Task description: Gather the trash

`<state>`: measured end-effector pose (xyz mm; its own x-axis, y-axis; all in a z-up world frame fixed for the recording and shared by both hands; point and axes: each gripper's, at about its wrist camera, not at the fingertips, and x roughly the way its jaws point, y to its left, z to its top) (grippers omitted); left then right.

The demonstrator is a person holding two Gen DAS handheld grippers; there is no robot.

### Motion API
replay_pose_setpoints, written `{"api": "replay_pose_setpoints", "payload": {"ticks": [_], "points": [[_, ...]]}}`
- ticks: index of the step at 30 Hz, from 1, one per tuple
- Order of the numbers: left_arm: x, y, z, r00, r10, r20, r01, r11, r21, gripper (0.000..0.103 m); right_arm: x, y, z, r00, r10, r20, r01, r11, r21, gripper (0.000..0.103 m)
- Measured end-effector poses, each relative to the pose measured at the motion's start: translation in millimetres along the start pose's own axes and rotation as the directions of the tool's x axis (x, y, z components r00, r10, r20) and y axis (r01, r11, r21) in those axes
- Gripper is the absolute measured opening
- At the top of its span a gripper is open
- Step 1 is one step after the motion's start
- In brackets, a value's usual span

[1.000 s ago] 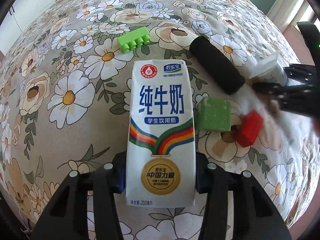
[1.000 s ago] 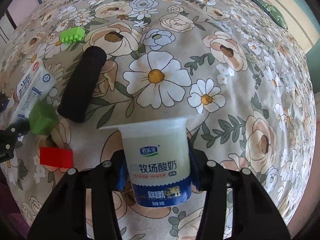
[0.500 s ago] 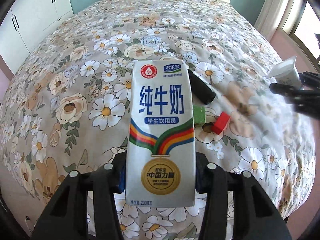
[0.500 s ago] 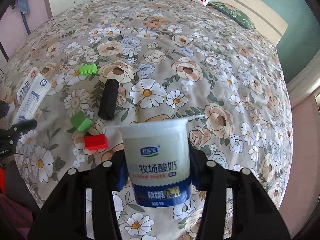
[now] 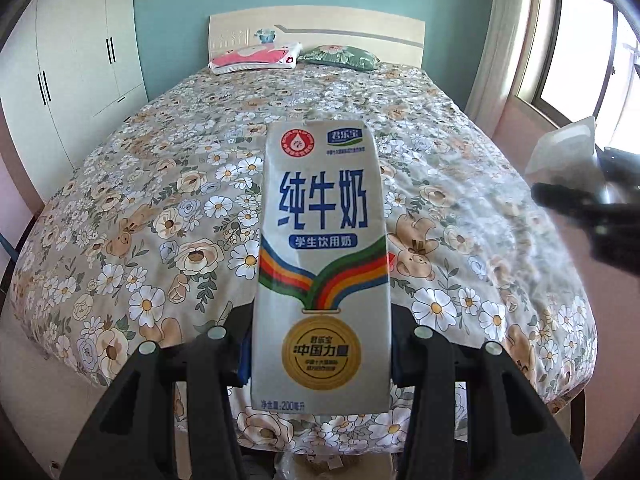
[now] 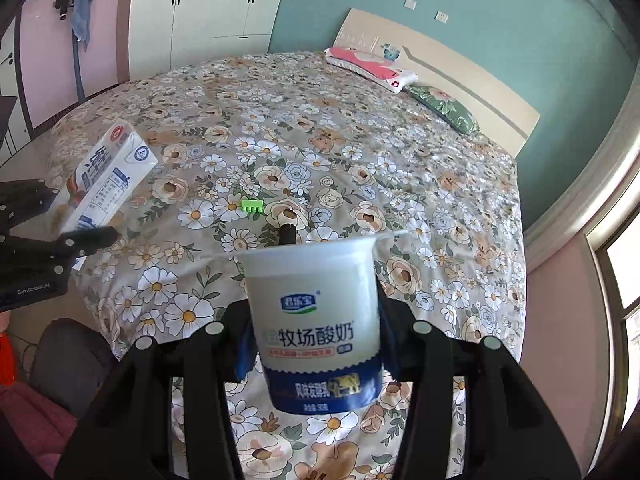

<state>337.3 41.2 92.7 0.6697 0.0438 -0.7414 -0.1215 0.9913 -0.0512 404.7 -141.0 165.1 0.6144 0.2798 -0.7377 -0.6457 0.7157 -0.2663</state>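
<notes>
Left claw [image 5: 320,354]: closed on a milk carton [image 5: 322,264], held upright above the bed [image 5: 160,200].
Right claw [image 6: 316,350]: closed on a yogurt cup [image 6: 316,328], upright, rim uppermost, raised over the bed's near end.
On the flowered bedspread: green toy brick [image 6: 252,205]; black roll [image 6: 287,234], partly hidden behind the cup.
At the headboard: pink pillow [image 5: 256,56], green pillow [image 5: 340,57], side by side.

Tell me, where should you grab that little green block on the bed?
By its two long flat sides, coming from above. The green block lies flat on the bedspread, apart from the black roller, and looks narrow enough for the fingers to span. Both grippers are full now: the left gripper has the milk carton, the right gripper the yogurt cup.
</notes>
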Motion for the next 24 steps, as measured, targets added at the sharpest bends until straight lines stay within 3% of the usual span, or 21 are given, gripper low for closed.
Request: {"api": "replay_pose_setpoints", "payload": {"ticks": [6, 11, 15, 24], "points": [[-55.6, 2.4, -15.7, 0.998, -0.01, 0.066, 0.009, 1.0, 0.02, 0.05, -70.8, 36.7, -7.5, 0.998, -0.012, 0.059, 0.013, 1.0, -0.022, 0.049], [-90.4, 4.6, -33.3, 0.994, -0.028, 0.103, 0.024, 0.999, 0.047, 0.05, -103.2, 65.8, -27.9, 0.997, -0.003, 0.078, 0.005, 1.0, -0.027, 0.049], [-103.0, 3.8, -56.6, 0.993, -0.045, 0.111, 0.035, 0.995, 0.089, 0.05, -111.3, 89.8, -52.6, 0.997, 0.011, 0.081, -0.009, 1.0, -0.026, 0.049], [-81.7, 10.1, -125.0, 0.997, -0.079, 0.0, 0.078, 0.985, 0.153, 0.05, -85.2, 128.7, -115.7, 0.997, 0.069, 0.029, -0.07, 0.997, 0.034, 0.049]]}}
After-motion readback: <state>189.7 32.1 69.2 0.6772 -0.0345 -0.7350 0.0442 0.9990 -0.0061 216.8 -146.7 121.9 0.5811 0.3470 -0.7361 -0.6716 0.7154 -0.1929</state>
